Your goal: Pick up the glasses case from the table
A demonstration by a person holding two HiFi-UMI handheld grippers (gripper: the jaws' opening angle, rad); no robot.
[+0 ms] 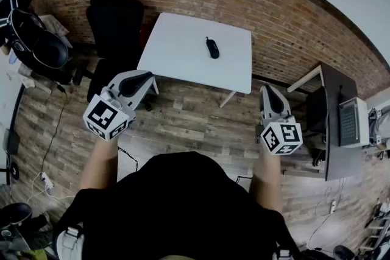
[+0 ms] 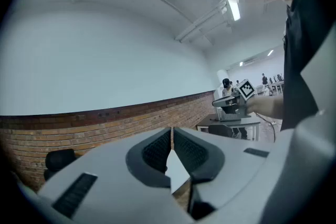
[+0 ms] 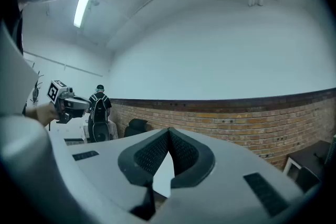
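Head view: I have a white rectangular table [image 1: 183, 39] ahead of me on grey-brown wood plank floor [image 1: 195, 125], with a red brick wall [image 1: 292, 21] behind it. The small dark oblong glasses case [image 1: 212, 47] lies on the tabletop, right of its middle and nearer the far edge, with nothing touching it. A black office chair [image 1: 116, 15] stands just left of the table. Both tongs are held out over the floor, well short of the table: the left gripper [image 1: 145, 76] near the table's front left corner, the right gripper [image 1: 269, 90] off to the right. A dark desk [image 1: 335, 125] stands further right.

Left gripper view: the left gripper [image 2: 171, 131] has its dark ribbed pads [image 2: 157, 152] meeting at the tips. Jaws together, nothing held. Brick wall beyond. The right gripper [image 2: 231, 102] shows at the right, in a hand.

Right gripper view: the right gripper [image 3: 168, 131] is the same, tips together and empty. The left gripper [image 3: 68, 103] shows at far left. A person with a backpack [image 3: 98, 113] stands by the wall.
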